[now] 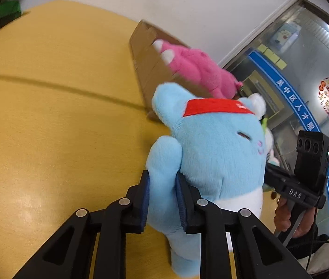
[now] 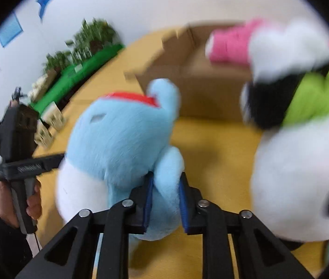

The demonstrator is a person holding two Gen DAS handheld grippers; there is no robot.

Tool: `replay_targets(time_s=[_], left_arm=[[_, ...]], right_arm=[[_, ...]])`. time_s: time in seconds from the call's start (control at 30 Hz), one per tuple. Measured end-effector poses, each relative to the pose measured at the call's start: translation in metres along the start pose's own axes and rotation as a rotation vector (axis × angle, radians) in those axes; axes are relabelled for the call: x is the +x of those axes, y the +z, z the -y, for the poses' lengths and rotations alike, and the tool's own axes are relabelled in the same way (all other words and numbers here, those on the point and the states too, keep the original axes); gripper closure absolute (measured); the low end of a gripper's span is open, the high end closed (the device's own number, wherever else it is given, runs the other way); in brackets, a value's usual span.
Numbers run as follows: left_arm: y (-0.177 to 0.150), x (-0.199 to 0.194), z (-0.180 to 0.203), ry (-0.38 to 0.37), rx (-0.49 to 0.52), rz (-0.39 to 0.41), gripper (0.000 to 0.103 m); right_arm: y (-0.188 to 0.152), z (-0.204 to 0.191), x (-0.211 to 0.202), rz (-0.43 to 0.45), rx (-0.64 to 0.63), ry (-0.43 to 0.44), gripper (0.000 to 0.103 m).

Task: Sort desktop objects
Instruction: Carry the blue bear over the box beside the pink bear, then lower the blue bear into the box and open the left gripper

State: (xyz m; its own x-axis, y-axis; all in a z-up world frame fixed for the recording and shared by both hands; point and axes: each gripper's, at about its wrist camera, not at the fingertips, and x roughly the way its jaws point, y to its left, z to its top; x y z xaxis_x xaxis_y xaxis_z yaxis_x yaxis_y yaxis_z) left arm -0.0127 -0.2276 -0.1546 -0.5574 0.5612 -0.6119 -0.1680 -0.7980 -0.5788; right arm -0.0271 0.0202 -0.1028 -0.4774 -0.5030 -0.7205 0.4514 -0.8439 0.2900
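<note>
The left gripper (image 1: pixel 163 200) is clamped on one arm of the blue plush toy (image 1: pixel 213 153); the blue pads (image 1: pixel 145 200) press the arm from both sides. The right gripper (image 2: pixel 164 203) is clamped on the toy's other arm in the same manner, with the pads (image 2: pixel 149 203) pressed into the fabric. The toy is therefore held between the two grippers, above the yellow table (image 1: pixel 55 121).

Toy details:
- Body light blue, belly white.
- Red headband (image 1: pixel 215 108) across the forehead.
- Head points toward the cardboard box (image 1: pixel 148 69).

The cardboard box stands on the table near the wall, just beyond the toy. A pink plush toy (image 1: pixel 197 69) projects out of the box, with white-tipped feet at its upper end. In the right wrist view, a white plush toy (image 2: pixel 299 162) with black and green parts fills the right side of the frame, close to the camera; its exact support cannot be determined. This view is blurred.

In the left wrist view, the person's hand (image 1: pixel 285 216) grips the handle of the right gripper. Green plants (image 2: pixel 94 34) stand along the wall beyond the table.
</note>
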Motion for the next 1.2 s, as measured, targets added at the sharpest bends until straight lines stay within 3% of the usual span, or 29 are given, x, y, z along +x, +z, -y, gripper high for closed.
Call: replay_targets(time_s=[0.1, 0.23, 0.33, 0.4, 0.5, 0.6, 0.73, 0.8, 0.93, 1.2], left_arm=[[0.031, -0.021, 0.031, -0.017, 0.067, 0.089, 0.082], [0.102, -0.038, 0.073, -0.042, 0.165, 0.211, 0.082], [0.158, -0.028, 0.098, -0.046, 0.218, 0.248, 0.082], [0.194, -0.011, 0.113, -0.044, 0.234, 0.242, 0.082], [0.231, 0.037, 0.113, 0.018, 0.233, 0.177, 0.082], [0.240, 0.101, 0.088, 0.054, 0.160, 0.057, 0.082], [0.219, 0.159, 0.060, 0.140, 0.138, -0.090, 0.082], [0.212, 0.161, 0.049, 0.142, 0.121, -0.100, 0.082], [0.209, 0.153, 0.043, 0.219, 0.145, -0.114, 0.081], [0.201, 0.138, 0.042, 0.348, 0.198, -0.121, 0.077]], right_arm=[[0.033, -0.005, -0.034, 0.111, -0.061, -0.011, 0.086], [0.097, -0.003, -0.069, 0.234, -0.142, -0.040, 0.086], [0.160, 0.013, -0.081, 0.293, -0.183, -0.080, 0.086], [0.197, 0.033, -0.072, 0.284, -0.195, -0.111, 0.086], [0.240, 0.079, -0.034, 0.181, -0.177, -0.111, 0.086], [0.247, 0.129, 0.027, -0.009, -0.135, -0.109, 0.086], [0.217, 0.162, 0.103, -0.287, -0.117, -0.108, 0.086], [0.202, 0.163, 0.125, -0.376, -0.122, -0.081, 0.086], [0.197, 0.134, 0.139, -0.440, -0.208, -0.080, 0.086], [0.186, 0.116, 0.156, -0.455, -0.222, -0.046, 0.078]])
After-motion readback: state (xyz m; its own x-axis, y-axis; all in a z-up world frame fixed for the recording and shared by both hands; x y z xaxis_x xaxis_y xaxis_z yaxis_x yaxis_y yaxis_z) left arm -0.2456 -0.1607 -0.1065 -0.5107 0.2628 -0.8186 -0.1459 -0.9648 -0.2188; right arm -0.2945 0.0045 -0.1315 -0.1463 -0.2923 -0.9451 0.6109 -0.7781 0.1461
